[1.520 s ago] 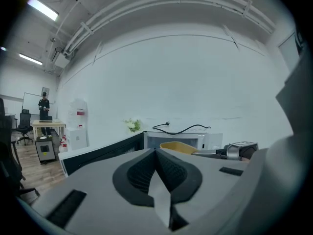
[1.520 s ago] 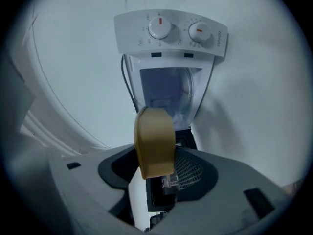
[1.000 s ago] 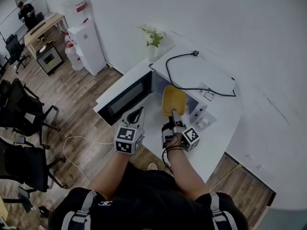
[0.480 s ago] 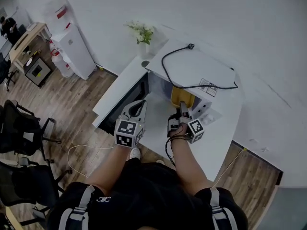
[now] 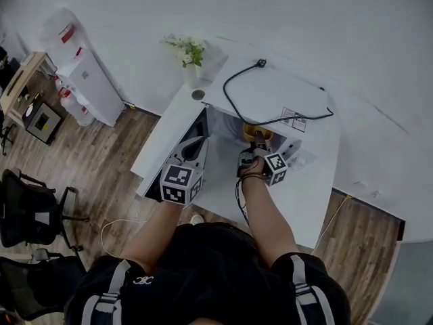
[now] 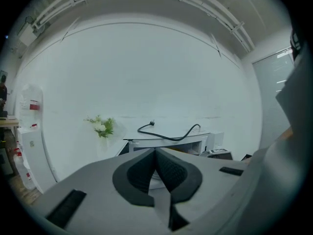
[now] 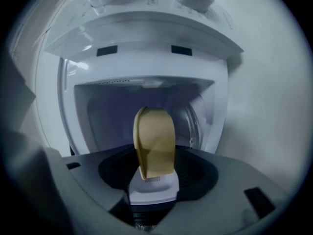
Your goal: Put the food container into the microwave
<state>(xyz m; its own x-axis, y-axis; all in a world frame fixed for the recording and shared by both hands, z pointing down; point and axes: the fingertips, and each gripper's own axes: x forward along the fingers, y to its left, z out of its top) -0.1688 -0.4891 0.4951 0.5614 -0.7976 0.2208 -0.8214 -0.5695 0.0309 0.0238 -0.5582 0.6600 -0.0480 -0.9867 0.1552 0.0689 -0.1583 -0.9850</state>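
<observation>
Head view: looks steeply down on a white desk (image 5: pixel 301 202) carrying a white microwave (image 5: pixel 284 97), with the door (image 5: pixel 162 141) swung wide open toward the left. Finds a black power cable (image 5: pixel 260 63) lying loose in a loop across the microwave's top, and a vase of white flowers (image 5: pixel 184 49) by the wall just past the far-left corner.

Right hand-held gripper (image 5: pixel 256 145): clenched on the yellow food container (image 5: pixel 258 133), reaching into the open mouth of the microwave. Shows only a strip of yellow below the front edge of the microwave's top from above, the rest hidden inside. Seen along the jaws in the right gripper view: container edge-on, pinched at its near rim between the two pads, far end set against the dim cavity. Cannot tell whether resting on the cavity floor or held clear of it.

Left hand-held gripper (image 5: pixel 194 147): empty, jaws closed tip to tip, hanging just beside the inner face of the open door, apart from the container.

Off to the left: a water dispenser (image 5: pixel 81 80) against the wall, wood floor (image 5: pixel 101 161), dark office chairs (image 5: pixel 27 208).
</observation>
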